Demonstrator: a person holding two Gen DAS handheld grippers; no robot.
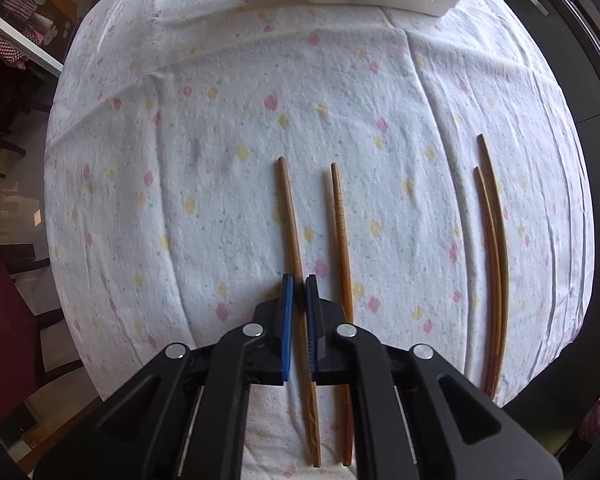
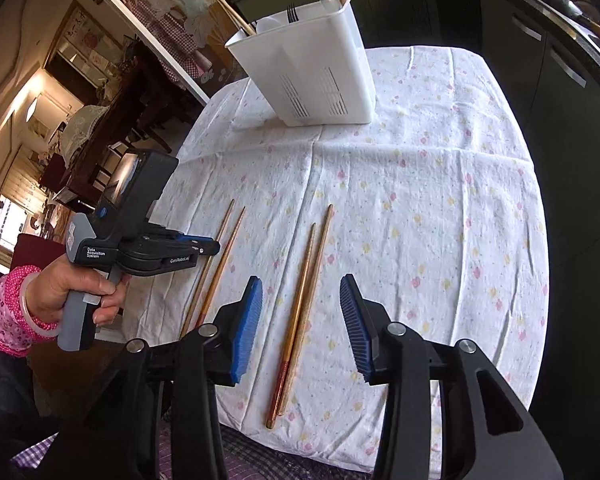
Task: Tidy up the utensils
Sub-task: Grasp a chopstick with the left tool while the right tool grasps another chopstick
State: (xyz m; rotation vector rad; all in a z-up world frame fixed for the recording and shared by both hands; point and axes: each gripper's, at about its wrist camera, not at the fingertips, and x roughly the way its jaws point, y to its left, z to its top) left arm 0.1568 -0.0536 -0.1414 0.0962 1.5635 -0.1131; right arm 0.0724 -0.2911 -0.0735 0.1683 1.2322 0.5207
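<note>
You have four wooden chopsticks lying on the surface [image 2: 440, 208], in two pairs. The left pair [image 2: 216, 264] lies apart, two sticks side by side with a gap; the right pair [image 2: 304, 300] lies touching along most of its length. One white slotted utensil holder [image 2: 312, 68] stands at the far end of the surface, and in it you can count at least one fork [image 2: 292, 14], a pale spoon-like piece and two more chopsticks leaning out of its top.

Your left claw [image 1: 299, 284] points straight down over the left pair and is closed tight on the leftmost chopstick [image 1: 290, 216], its blue pads pressing the stick's sides near the thick end, with the stick next to it [image 1: 340, 224] just outside the right pad. Your left hand [image 2: 80, 288], in a pink flowered sleeve [image 2: 4, 312] with a pale bangle, grips the handle.

Your right claw [image 2: 300, 312] tilts steeply down over the right pair, its jaws standing partly apart and empty, with both sticks lying between the pads and untouched.

The surface wears a white cloth sprinkled with pink and yellow flowers, creased in folds. Dark cabinets [image 2: 560, 80] run along the right; on the left the room opens onto chairs, shelves and a bright window.
</note>
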